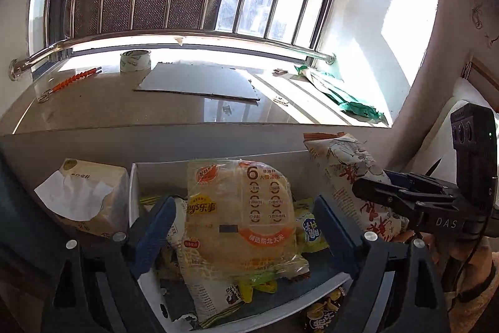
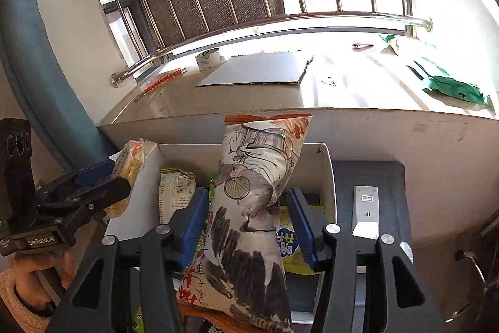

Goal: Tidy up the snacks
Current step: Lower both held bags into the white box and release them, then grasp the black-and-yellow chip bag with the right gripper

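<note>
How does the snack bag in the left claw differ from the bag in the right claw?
The Lay's bag in the left claw is clear yellow, broad and flat; the ink-drawing bag in the right claw is opaque white-grey, narrow and puffy. Both stand upright over the white box.

My left gripper [image 1: 246, 227] and right gripper [image 2: 249, 227] both point toward twelve o'clock, jaws parted around bags.

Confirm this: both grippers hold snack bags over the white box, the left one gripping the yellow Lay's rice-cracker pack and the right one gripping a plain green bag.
Not quite. The right gripper grips a white bag with an ink drawing of a bicycle and red characters, not a green one, as the right wrist view shows. The rest stands: the left gripper holds the yellow Lay's rice-cracker pack over the white box.
</note>
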`<move>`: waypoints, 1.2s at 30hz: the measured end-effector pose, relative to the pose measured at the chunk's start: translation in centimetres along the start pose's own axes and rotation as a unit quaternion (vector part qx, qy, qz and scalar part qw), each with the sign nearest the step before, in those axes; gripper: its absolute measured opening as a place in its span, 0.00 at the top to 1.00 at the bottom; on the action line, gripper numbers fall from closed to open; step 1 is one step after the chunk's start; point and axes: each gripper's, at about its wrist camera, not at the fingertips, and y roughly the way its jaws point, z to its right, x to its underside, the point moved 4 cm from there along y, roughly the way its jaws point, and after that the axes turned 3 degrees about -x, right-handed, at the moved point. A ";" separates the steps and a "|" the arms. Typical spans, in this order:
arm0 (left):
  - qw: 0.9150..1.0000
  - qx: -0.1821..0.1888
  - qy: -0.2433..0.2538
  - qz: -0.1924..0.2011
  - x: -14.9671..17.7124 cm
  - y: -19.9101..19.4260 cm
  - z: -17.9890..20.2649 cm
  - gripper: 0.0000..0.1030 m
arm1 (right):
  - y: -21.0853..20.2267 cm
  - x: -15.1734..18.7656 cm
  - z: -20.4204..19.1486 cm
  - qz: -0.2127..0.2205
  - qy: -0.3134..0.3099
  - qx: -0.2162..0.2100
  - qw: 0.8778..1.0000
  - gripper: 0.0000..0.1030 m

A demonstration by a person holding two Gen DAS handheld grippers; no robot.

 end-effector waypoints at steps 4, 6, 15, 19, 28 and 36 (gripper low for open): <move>1.000 -0.004 0.010 0.009 1.1 -1.1 -0.1 0.00 | -0.6 0.4 0.7 0.019 0.015 -0.011 1.000 0.00; 1.000 -0.009 0.014 0.011 1.7 -1.9 -0.4 0.00 | -1.3 0.8 0.7 0.025 0.009 -0.004 1.000 0.00; 1.000 -0.023 0.002 0.021 3.3 -5.1 -2.2 0.00 | -4.3 2.9 -0.4 0.035 -0.013 -0.005 0.999 0.00; 0.999 -0.027 0.003 0.029 5.1 -6.9 -2.3 0.00 | -6.1 5.2 -0.6 0.041 -0.008 -0.018 0.999 0.00; 1.000 0.019 -0.018 0.007 12.9 -9.2 -1.5 0.00 | -9.0 15.0 0.1 0.049 0.034 -0.026 0.998 0.00; 0.996 -0.009 -0.089 -0.011 22.7 -10.8 -2.0 0.00 | -10.2 25.0 0.7 -0.011 0.083 -0.018 0.996 0.00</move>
